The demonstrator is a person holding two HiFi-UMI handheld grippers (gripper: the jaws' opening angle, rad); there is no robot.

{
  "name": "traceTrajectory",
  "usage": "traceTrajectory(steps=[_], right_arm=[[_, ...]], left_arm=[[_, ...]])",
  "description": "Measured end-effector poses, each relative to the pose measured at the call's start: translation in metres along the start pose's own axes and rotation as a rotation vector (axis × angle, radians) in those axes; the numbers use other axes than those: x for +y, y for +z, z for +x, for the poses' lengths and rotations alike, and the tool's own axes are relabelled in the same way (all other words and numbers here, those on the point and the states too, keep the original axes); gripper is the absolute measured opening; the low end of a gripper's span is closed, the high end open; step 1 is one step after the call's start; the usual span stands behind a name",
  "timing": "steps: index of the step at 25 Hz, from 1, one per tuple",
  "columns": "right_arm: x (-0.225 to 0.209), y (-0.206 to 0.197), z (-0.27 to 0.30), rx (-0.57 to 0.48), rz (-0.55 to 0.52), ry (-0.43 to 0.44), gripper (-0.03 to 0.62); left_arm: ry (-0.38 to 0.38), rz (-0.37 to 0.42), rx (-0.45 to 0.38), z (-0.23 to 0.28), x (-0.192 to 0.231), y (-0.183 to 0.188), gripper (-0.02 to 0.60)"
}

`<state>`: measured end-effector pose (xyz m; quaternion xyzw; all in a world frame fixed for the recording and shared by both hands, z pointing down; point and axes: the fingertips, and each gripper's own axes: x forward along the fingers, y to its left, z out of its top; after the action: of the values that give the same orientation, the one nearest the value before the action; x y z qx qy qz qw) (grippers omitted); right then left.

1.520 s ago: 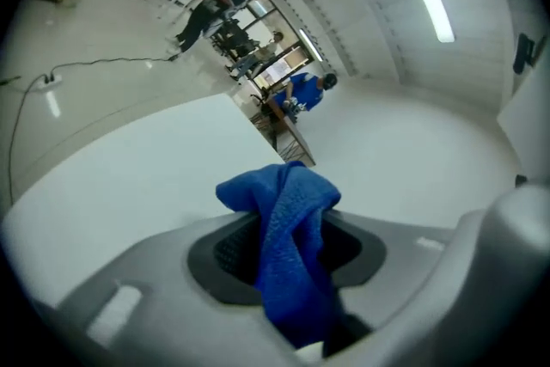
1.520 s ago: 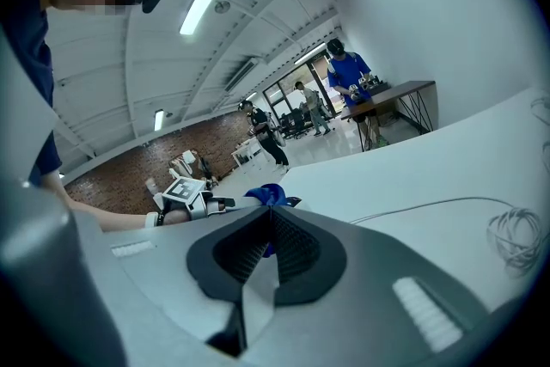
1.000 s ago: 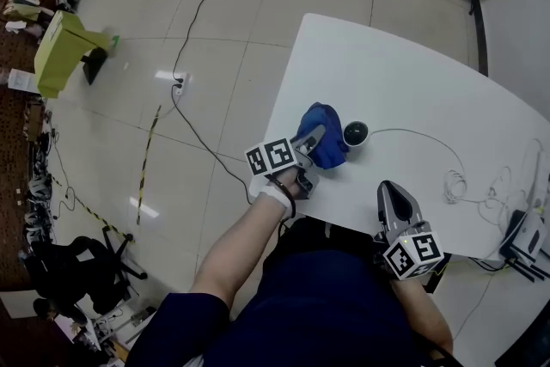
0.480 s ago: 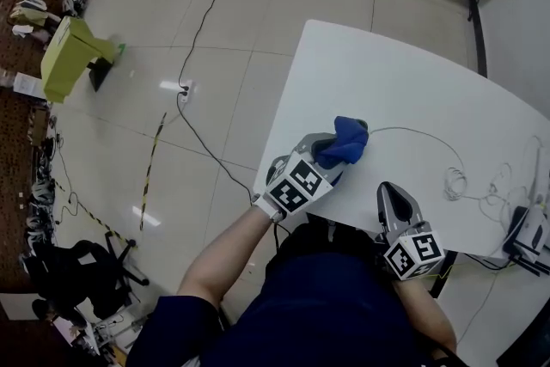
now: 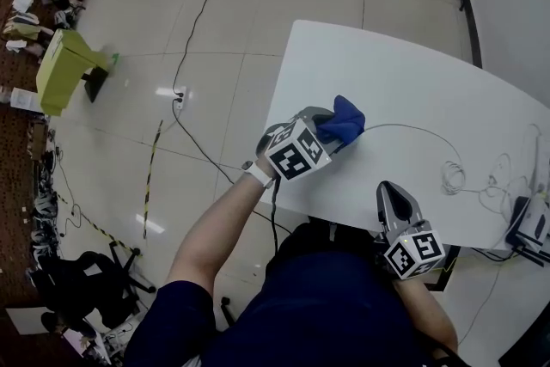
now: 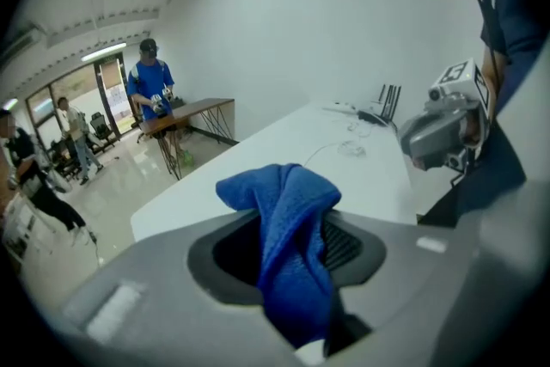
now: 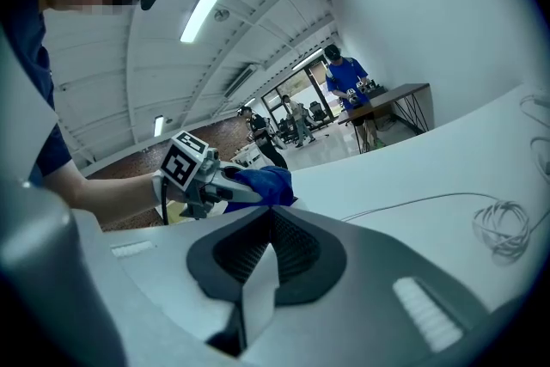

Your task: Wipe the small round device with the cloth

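One left tool (image 5: 331, 133), one right tool (image 5: 388, 189), one blue cloth (image 5: 346, 119), one white table (image 5: 412, 73).

Table (image 5: 404, 73): white, right in front of you.
Thin cable (image 5: 453, 178): coiled on your table, toward your right.
Green box (image 5: 58, 69): on the floor, far left.

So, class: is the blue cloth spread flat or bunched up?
Bunched up: the blue cloth is crumpled in folds, pinched between the jaws of the left gripper.
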<state>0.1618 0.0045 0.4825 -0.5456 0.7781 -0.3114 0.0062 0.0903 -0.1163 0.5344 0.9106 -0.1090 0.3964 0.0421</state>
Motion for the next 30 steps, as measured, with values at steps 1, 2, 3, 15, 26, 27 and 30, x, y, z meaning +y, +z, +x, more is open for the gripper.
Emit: traceTrajectory(steps=[1, 2, 3, 15, 26, 27, 30], right_arm=[[-0.002, 0.001, 0.001, -0.001, 0.006, -0.004, 0.012], [-0.003, 0.001, 0.002, -0.002, 0.014, -0.007, 0.012], [-0.004, 0.002, 0.004, -0.002, 0.02, -0.01, 0.012], [-0.028, -0.006, 0.006, 0.013, 0.087, -0.071, 0.012], [-0.031, -0.003, 0.002, 0.0, 0.087, -0.068, 0.012], [-0.029, -0.004, 0.001, -0.001, 0.088, -0.063, 0.012], [-0.024, -0.007, -0.003, -0.001, 0.081, -0.046, 0.012]], left_arm=[[-0.031, -0.022, 0.013, 0.003, 0.008, -0.003, 0.166], [-0.062, -0.05, 0.025, 0.006, 0.015, -0.007, 0.166], [-0.095, -0.082, 0.033, 0.01, 0.022, -0.011, 0.166], [-0.299, -0.204, 0.096, 0.053, 0.053, -0.046, 0.166], [-0.097, -0.052, 0.116, 0.068, 0.053, -0.052, 0.166], [-0.084, -0.129, 0.066, 0.058, 0.055, -0.046, 0.166], [-0.035, -0.286, -0.076, 0.024, 0.057, -0.03, 0.166]])
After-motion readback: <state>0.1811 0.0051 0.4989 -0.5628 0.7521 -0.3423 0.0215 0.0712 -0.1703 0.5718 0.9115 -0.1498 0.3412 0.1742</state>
